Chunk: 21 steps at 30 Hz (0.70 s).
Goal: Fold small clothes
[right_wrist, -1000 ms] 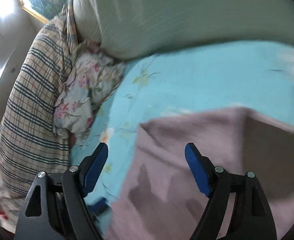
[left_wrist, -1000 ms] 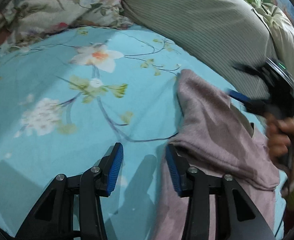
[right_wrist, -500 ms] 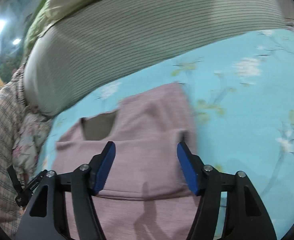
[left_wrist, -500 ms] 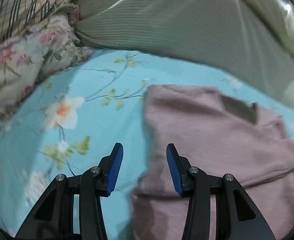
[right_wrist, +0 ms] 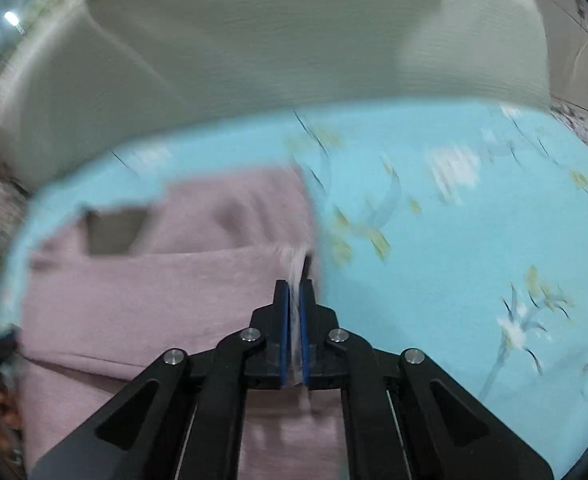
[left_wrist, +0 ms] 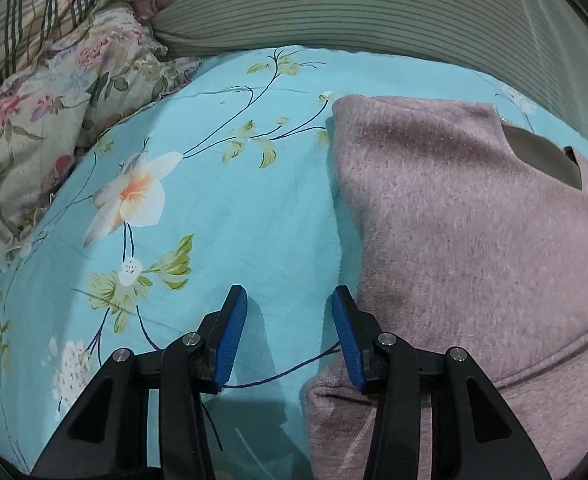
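A small mauve knit top (left_wrist: 462,216) lies partly folded on the turquoise floral bedsheet (left_wrist: 222,208), its neckline at the far right. My left gripper (left_wrist: 286,340) is open and empty, low over the sheet just left of the top's left edge; its right finger touches the cloth. In the right wrist view the top (right_wrist: 166,292) fills the lower left. My right gripper (right_wrist: 294,292) is shut on the top's right edge, with a pinch of cloth between the blue pads. That view is motion-blurred.
A grey striped pillow (left_wrist: 374,8) lies along the far side of the bed. A floral pillow (left_wrist: 66,92) and a plaid blanket (left_wrist: 34,12) sit at the far left. A grey pillow (right_wrist: 254,48) fills the back of the right wrist view.
My right gripper has closed on the top's right edge; it was open before. My left gripper has shifted left, off the cloth and over the bare sheet, still open.
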### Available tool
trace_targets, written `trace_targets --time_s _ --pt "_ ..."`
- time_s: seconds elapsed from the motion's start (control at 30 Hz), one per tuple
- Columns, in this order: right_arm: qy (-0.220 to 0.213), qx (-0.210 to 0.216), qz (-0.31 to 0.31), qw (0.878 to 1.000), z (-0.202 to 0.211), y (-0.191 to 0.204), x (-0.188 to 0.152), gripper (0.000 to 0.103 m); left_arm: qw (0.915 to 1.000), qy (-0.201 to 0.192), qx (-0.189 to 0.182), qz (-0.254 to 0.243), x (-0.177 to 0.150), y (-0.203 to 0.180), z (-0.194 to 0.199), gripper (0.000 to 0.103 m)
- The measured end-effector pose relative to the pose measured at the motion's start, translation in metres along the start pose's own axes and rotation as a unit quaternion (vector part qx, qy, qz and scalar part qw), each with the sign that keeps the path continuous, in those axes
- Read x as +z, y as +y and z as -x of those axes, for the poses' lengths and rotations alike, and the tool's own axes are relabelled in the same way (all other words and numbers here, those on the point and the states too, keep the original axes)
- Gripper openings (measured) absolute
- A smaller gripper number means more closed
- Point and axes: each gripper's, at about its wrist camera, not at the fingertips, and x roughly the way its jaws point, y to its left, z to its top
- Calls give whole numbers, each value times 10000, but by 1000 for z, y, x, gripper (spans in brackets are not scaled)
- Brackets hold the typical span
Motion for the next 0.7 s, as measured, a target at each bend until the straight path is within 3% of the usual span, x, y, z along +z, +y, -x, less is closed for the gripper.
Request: trace_targets --time_s 0.13,0.23,0.33,0.4,0.43,0.5,0.57,0.7 --pt "-495 314 180 9981 24 12 -12 6 10000 -19 12 -18 -1 0 3 45" --pt "-181 575 468 9971 11 24 -16 10 10000 -8 46 -55 -1 -1 3 45" --pt "294 178 342 9988 -13 9 -22 16 9999 -18 80 -146 -1 -3 2 45" --pt "190 408 -44 9990 -4 -6 -25 15 9999 -3 71 -152 -1 -1 2 46" --pt "82 321 -120 9994 3 -12 -25 16 9998 11 70 -173 0 -1 3 46" --pt "-211 141 -158 9996 27 -19 -29 28 9996 22 129 -263 -2 0 9 46" --pt "-355 378 -317 9982 49 -29 -36 41 9996 6 115 -261 -8 3 20 46" --pt "-342 744 -189 9965 83 -33 -58 52 9996 -64 -254 -53 -29 15 56 45"
